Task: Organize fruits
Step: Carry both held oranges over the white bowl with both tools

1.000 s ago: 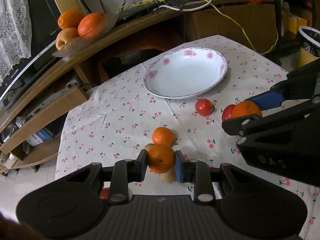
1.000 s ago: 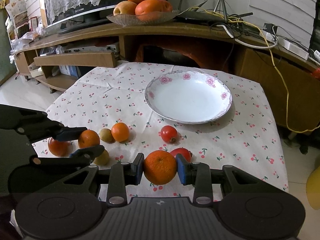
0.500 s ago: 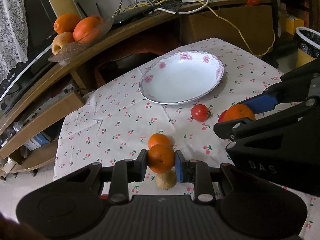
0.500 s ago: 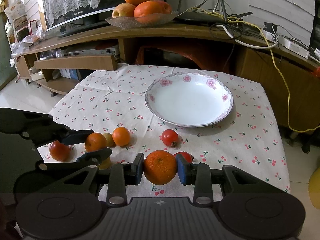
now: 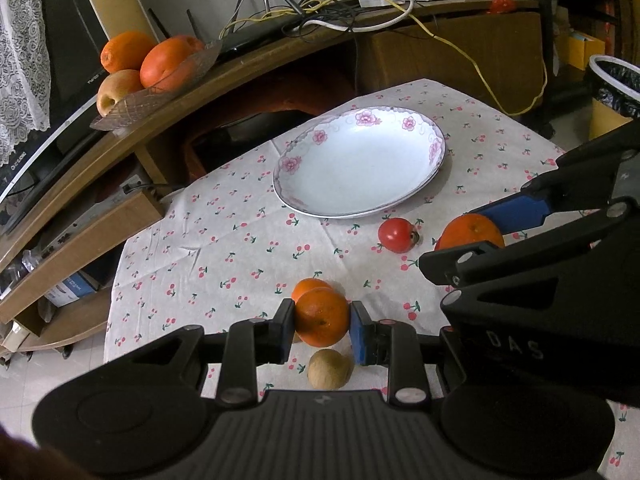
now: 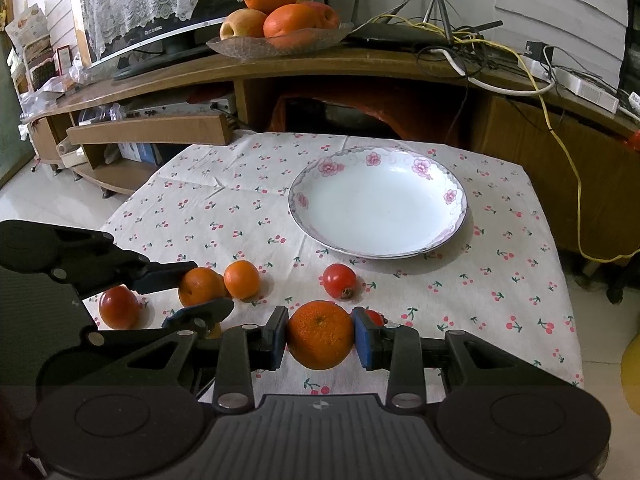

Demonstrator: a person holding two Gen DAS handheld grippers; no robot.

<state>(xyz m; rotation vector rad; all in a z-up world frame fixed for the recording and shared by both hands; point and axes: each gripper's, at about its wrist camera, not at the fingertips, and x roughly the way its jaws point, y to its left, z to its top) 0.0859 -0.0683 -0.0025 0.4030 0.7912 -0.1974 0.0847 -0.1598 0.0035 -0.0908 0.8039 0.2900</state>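
Note:
My left gripper [image 5: 322,326] is shut on a small orange [image 5: 322,317] and holds it above the cherry-print tablecloth. Another small orange [image 5: 308,287] lies just beyond it and a brown kiwi [image 5: 329,369] lies under it. My right gripper [image 6: 320,336] is shut on a larger orange [image 6: 320,334]; it shows in the left wrist view [image 5: 470,232] too. A white flowered plate [image 6: 378,202] stands empty at the far side. A red tomato [image 6: 339,280] lies in front of the plate. Another red fruit [image 6: 119,306] lies at the left.
A glass dish of oranges and an apple [image 6: 280,20] stands on the wooden shelf [image 6: 280,64] behind the table. Cables and a router [image 6: 440,36] lie on that shelf. A bin [image 5: 618,80] stands right of the table. A second red tomato [image 6: 375,315] peeks behind my right fingers.
Both grippers have risen and moved toward the plate with their oranges held. The kiwi now shows fully below the left gripper's orange.

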